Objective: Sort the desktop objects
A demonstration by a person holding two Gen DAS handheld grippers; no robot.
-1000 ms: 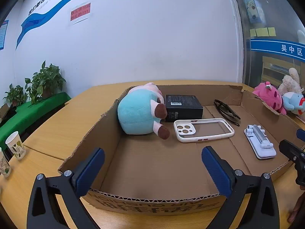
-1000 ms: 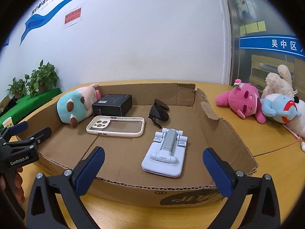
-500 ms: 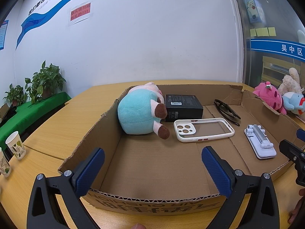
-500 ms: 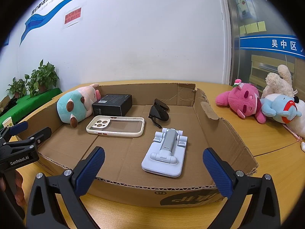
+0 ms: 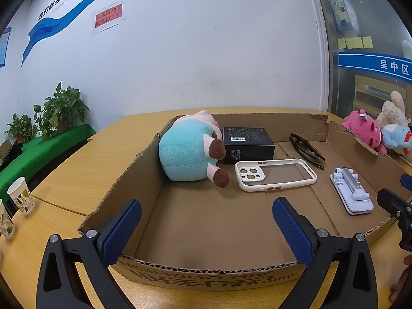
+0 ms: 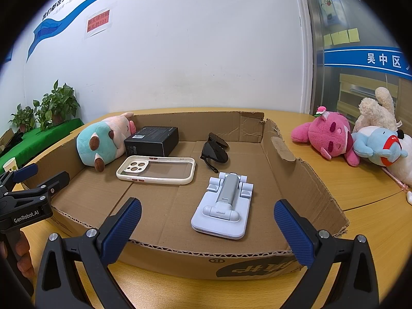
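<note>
Both grippers [image 5: 207,228] [image 6: 208,229] apparently empty, agape

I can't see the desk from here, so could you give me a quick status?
Left gripper and right gripper open, empty, short of cardboard tray. Phone stand nearest right. Nothing blocking.
</note>
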